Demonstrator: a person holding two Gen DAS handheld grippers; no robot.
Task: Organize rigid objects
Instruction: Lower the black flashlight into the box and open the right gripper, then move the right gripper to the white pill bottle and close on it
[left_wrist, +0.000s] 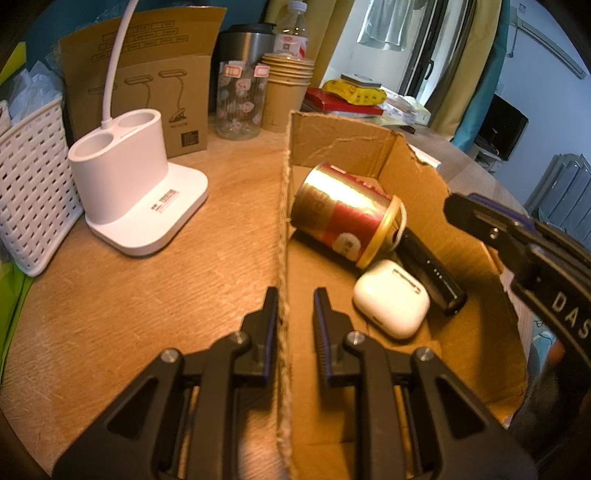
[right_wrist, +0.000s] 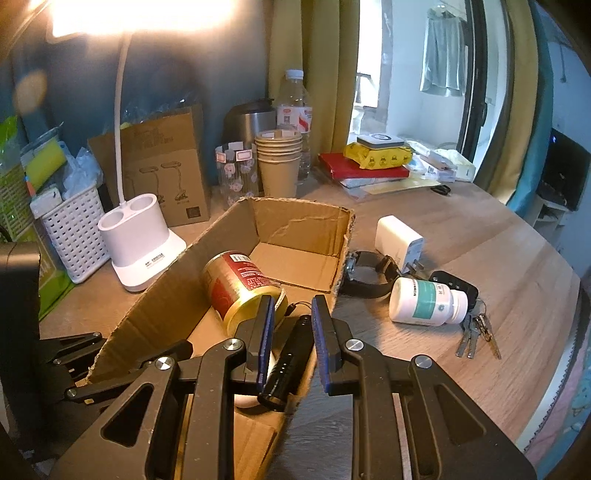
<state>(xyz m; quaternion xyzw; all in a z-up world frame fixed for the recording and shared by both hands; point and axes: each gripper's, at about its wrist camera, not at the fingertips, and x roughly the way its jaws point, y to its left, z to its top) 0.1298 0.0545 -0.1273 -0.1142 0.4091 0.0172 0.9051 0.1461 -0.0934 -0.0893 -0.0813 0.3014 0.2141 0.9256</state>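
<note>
Cardboard box holds three things: we see one can, one earbud case, one flashlight; both grippers' fingers released, left gripper straddling its wall, right gripper above.

White desk lamp, wicker basket, paper cups, steel tumbler.
</note>
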